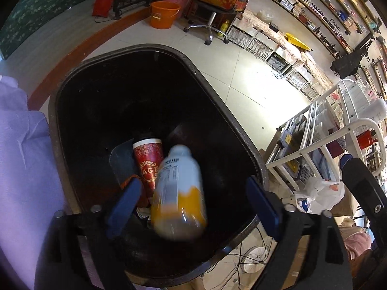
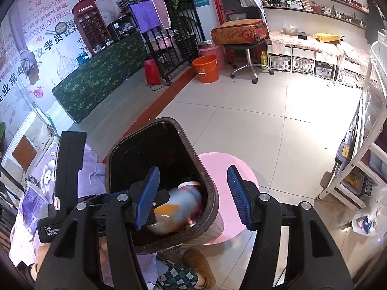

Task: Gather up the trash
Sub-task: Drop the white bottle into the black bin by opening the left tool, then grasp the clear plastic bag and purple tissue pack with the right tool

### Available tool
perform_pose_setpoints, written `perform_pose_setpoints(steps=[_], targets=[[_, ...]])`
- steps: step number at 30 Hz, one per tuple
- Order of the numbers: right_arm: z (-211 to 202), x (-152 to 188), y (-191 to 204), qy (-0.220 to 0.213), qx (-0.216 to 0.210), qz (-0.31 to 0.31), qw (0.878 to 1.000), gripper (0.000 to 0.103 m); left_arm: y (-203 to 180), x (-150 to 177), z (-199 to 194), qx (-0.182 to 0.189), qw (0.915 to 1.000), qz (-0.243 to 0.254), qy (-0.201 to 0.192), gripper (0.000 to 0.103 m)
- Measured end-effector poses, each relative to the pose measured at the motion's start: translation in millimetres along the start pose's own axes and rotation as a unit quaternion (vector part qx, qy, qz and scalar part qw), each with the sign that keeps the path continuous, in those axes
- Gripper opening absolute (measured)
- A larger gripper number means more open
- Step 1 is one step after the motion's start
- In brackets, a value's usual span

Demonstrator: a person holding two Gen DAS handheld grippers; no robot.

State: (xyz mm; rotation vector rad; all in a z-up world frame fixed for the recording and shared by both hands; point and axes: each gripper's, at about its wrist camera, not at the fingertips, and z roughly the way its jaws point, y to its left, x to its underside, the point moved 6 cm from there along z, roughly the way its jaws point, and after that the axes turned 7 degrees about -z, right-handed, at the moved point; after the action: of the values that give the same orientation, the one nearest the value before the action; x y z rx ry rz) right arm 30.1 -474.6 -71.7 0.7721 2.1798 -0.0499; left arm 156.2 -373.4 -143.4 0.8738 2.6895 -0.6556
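Note:
A dark bin (image 1: 217, 91) stands open below my left gripper (image 1: 193, 200), which is open right above its mouth. A white and orange plastic bottle (image 1: 179, 193), blurred by motion, is between the open fingers and inside the bin, touching neither pad. A red paper cup (image 1: 148, 162) lies in the bin behind it. In the right wrist view my right gripper (image 2: 193, 198) is open and empty over the bin's (image 2: 208, 188) near right rim. The blurred bottle (image 2: 174, 207) and the cup (image 2: 191, 184) show inside.
A pink round stool (image 2: 225, 169) stands right of the bin. A white rack (image 1: 314, 145) with a plastic bag (image 1: 319, 193) is at the right. Purple cloth (image 1: 19, 157) lies left. An orange bucket (image 2: 205, 68) and a swivel stool with a suitcase (image 2: 241, 33) stand farther off.

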Motion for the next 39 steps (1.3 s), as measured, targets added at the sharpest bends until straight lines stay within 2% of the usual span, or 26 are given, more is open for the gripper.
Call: perform_pose_setpoints(steps=[1,3,7,9,12,18,23,30,39], targets=[[-0.2,-0.6,-0.6,-0.001,0.001,0.001,1.000,0.060,0.5,0.0,-2.0,-0.001,1.0000,0.001,-0.004,0.089],[-1.4,-2.4,-1.4,-0.007,0.002,0.003,1.000,0.070,2.9,1.0,-7.8,-0.003,0.9999,0.000,-0.011,0.090],[0.7,-3.3,1.1,-0.007,-0.001,0.002,1.000,0.071,8.9,3.5,-28.1,0.002,0.9989,-0.007,-0.047,0.092],[2.4,-2.7,4.2,-0.006,-0.004,0.003,1.000,0.072,11.8,6.0,-37.7,-0.006,0.9977,-0.008,-0.068,0.093],[3.3,-2.5,8.9,-0.010,-0.009,0.001,1.000,0.084,17.0,11.2,-51.8,-0.011,0.9957,-0.017,-0.090,0.093],[8.9,2.7,34.3,-0.002,-0.036,-0.015,0.999,0.084,36.0,26.5,-82.5,-0.033,0.9885,-0.034,-0.143,0.095],[18.5,14.1,78.2,0.019,-0.080,-0.054,0.995,0.084,60.8,44.6,-105.0,-0.054,0.9810,-0.064,-0.175,0.095],[24.7,34.0,148.9,0.043,-0.137,-0.115,0.983,0.085,117.0,80.3,-139.4,-0.088,0.9656,-0.134,-0.204,0.095],[24.2,64.6,253.1,0.076,-0.221,-0.202,0.951,0.085,174.9,125.4,-192.9,-0.145,0.9363,-0.207,-0.245,0.095]])
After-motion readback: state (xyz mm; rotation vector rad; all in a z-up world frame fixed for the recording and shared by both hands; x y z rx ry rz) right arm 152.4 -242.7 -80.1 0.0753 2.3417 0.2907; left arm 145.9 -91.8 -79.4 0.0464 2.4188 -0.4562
